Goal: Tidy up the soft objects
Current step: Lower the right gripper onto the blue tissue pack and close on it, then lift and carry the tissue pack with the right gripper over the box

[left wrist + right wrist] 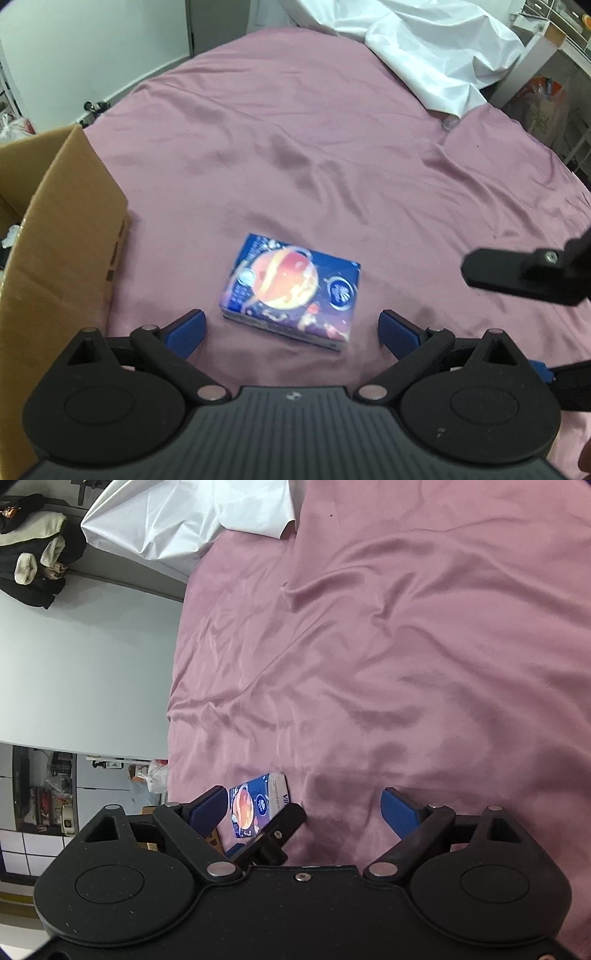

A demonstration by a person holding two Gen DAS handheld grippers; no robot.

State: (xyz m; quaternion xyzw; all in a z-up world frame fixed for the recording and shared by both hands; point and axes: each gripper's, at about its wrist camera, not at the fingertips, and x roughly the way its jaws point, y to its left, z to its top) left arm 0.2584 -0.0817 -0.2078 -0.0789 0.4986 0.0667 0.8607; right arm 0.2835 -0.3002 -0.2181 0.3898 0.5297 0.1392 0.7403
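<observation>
Tissue pack [291, 291], blue with an orange planet print, lies flat on the pink bedsheet [332, 155], lower centre of frame, just ahead of the left gripper [291, 326]; jaws spread, nothing between. Right gripper [303, 808] jaws also spread, empty, pack off to its left. Step: approach for pickup. Next: lower, straddle pack, close gently; cardboard box [66, 236] at left looks like the destination.

tissue pack [290, 291]: blue, orange planet | sheet [332, 147]: mauve | box [62, 236]: brown
</observation>
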